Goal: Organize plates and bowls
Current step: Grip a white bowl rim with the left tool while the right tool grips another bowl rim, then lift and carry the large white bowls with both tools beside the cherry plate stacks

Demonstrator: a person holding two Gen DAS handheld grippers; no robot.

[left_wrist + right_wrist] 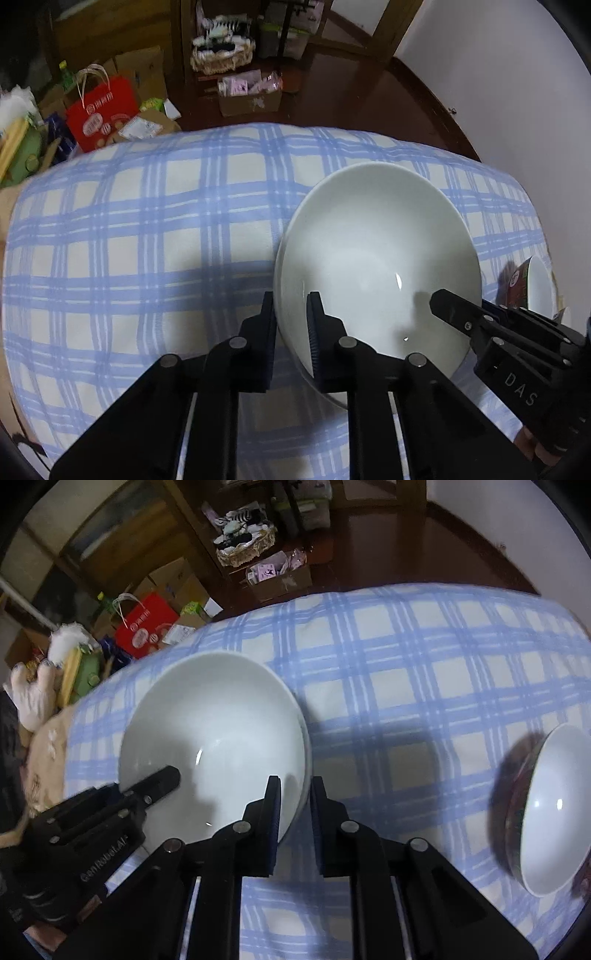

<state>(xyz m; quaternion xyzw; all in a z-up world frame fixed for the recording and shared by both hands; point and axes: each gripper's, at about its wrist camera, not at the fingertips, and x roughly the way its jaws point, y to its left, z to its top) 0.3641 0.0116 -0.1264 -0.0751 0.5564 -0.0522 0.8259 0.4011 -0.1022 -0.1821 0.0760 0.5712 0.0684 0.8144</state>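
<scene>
Covering table, blue plaid cloth [147, 229] fills most of both views. White bowl [376, 258] sits on it, tilted, gripped from both sides. My left gripper [291, 328] clamps near-left rim, one finger inside, one outside. My right gripper [293, 808] pinches opposite rim same way. Smaller patterned bowl [554, 812] lies apart to right, tipped on side.
</scene>
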